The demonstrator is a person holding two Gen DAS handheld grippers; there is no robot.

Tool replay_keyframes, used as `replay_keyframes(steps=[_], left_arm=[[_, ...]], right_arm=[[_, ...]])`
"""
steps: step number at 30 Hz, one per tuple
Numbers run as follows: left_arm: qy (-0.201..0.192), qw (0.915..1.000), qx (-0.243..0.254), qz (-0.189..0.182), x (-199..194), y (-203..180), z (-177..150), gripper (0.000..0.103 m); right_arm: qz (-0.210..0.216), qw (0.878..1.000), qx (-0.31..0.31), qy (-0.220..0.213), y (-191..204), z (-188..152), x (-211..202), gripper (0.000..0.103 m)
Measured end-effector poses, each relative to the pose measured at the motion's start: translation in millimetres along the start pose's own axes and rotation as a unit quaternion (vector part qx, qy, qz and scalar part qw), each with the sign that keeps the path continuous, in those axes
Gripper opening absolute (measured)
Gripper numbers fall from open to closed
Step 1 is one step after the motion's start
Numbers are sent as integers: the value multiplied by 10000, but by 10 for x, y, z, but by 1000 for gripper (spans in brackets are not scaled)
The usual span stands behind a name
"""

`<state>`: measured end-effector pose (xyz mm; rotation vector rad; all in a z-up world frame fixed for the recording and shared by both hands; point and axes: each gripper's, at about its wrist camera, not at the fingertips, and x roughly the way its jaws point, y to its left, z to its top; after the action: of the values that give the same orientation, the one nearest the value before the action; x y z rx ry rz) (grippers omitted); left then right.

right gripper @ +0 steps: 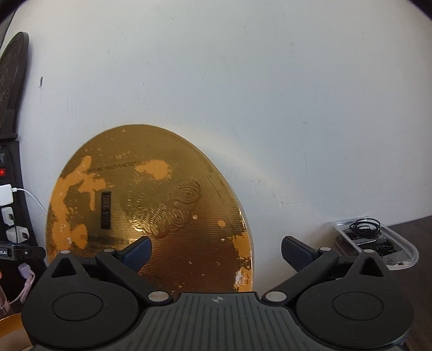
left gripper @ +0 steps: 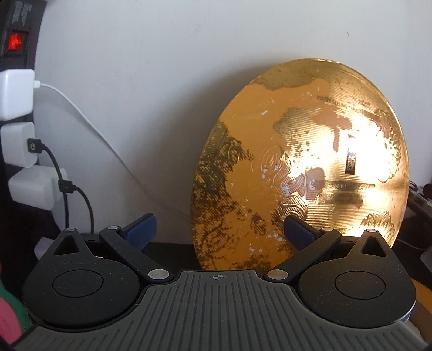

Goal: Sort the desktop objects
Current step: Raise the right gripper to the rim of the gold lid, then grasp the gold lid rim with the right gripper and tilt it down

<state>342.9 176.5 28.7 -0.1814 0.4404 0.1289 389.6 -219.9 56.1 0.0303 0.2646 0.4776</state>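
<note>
Both tongs, the left tongs (left gripper: 219, 229) and the right tongs (right gripper: 216, 252), are wide apart and hold nothing. One gold round board (left gripper: 297, 167) leans on the wall (left gripper: 162, 81) just ahead. Three white chargers (left gripper: 17, 94) sit left. One clear box of black rings (right gripper: 378, 243) sits on the table (right gripper: 415, 232), right.

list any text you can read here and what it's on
"WATER FEELING • MULTI": gold disc, upper right; the rest is lost in glare.
"MULTI-FUNCTIONAL": same disc, right wrist view.
Dark vertical stamp: unreadable.
Power strip label: too blurred.
</note>
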Motion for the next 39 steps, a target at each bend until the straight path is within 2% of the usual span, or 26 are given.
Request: replay_keyframes(steps=[3, 8, 12, 17, 23, 26, 32, 33, 35, 39], left_arm=[[63, 9998, -145, -72, 186, 48, -23, 103], [-76, 9989, -341, -305, 343, 121, -65, 103], [45, 9976, -496, -472, 463, 154, -78, 103], [322, 9959, -469, -697, 626, 136, -81, 103], [217, 9974, -198, -656, 576, 25, -66, 102], [-220, 9982, -71, -545, 372, -38, -62, 102], [-1077, 9914, 33, -737, -301, -169, 238, 102], [-1141, 9904, 48, -782, -432, -199, 279, 102], [-1199, 9890, 97, -861, -695, -267, 338, 102], [-1096, 9887, 99, -1022, -1222, -377, 296, 102]], right_arm=[[149, 9998, 137, 72, -42, -27, 97, 103], [397, 9984, 364, 191, -113, -72, 258, 103], [595, 9963, 546, 286, -169, -109, 387, 103], [842, 9926, 772, 405, -239, -154, 548, 103], [1033, 9888, 975, 453, -335, -183, 677, 101], [1029, 9904, 908, 144, -251, -94, 506, 95], [1091, 9897, 684, -630, 10, 460, -232, 95], [1088, 9891, 670, -731, 47, 554, -351, 95], [1051, 9886, 687, -831, 34, 654, -324, 94], [853, 9913, 675, -735, 45, 668, -377, 94]])
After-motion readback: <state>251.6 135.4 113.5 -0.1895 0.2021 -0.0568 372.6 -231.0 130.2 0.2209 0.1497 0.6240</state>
